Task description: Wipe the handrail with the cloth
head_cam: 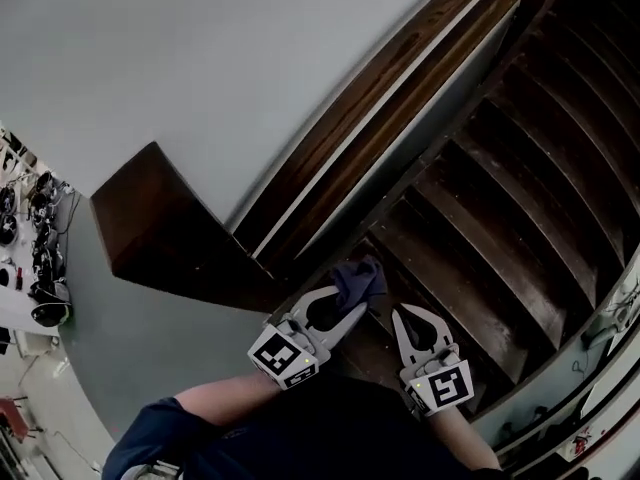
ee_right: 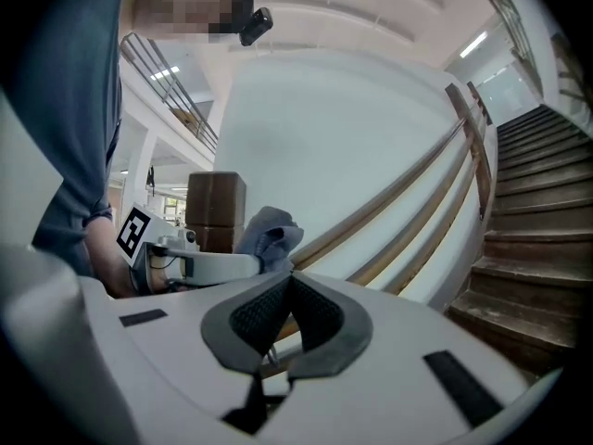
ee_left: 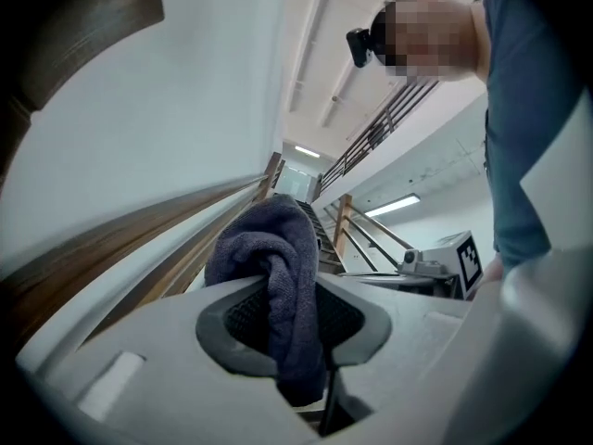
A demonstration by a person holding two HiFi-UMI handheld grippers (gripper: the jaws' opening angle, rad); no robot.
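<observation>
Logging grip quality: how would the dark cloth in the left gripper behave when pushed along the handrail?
Likely floppy: the cloth folds and droops between the shut jaws of the left gripper. Probably light; should mould to the handrail.

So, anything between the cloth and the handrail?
Nothing visible does. The left gripper has its jaws shut on the cloth, close beside the lower stretch of the handrail. No object shows between them.

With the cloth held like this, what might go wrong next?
The cloth is bunched in the left tongs, so dragging along the handrail may pull it out or wipe only a narrow strip. On the stairs, the shut, empty right tongs cannot steady a stumble.
</observation>
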